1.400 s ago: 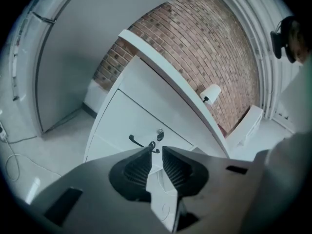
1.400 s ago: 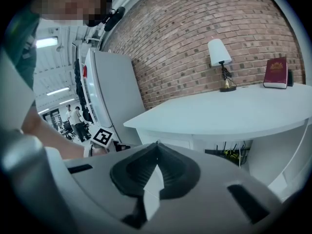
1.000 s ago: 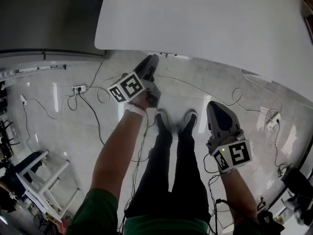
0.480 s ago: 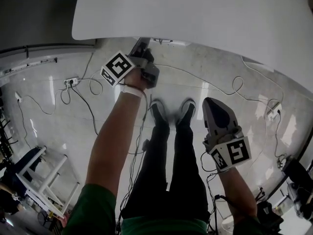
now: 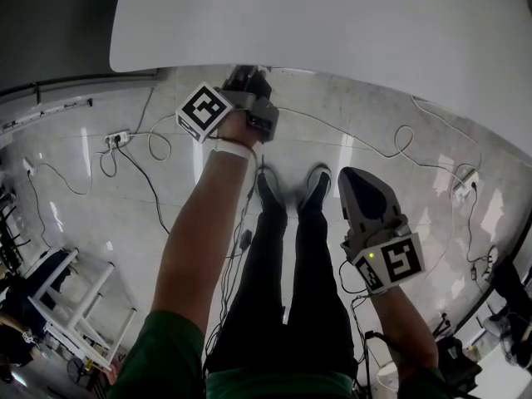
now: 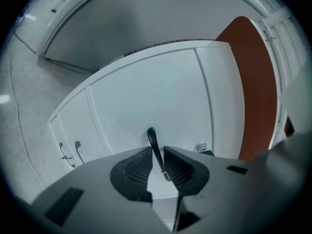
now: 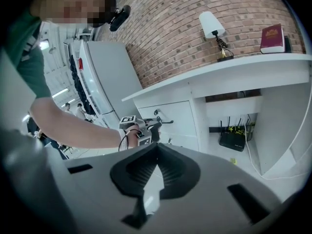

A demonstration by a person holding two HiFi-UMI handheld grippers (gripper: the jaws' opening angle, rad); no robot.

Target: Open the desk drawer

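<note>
The reach looks done and the pull is all that is left: the drawer (image 7: 171,112), at the top of the pedestal just under the desk (image 7: 234,68) top, sits flush with the pedestal face in the right gripper view, not yet drawn out; the left gripper (image 6: 157,155) is at the desk's near edge with its jaws drawn in to a narrow slit around the drawer handle (image 6: 154,145) — the bar sits between the pads and appears pinched, though how firmly I cannot judge; the right gripper (image 7: 156,149) hangs well back from the desk, its tips closed together on nothing; the handle is a slim dark bar standing off the drawer's white face, its long axis running along the slit between the jaws and parallel to that face; the drawer fronts outward from the desk toward the person — so, as I judge it, the pull goes straight back that way.
</note>
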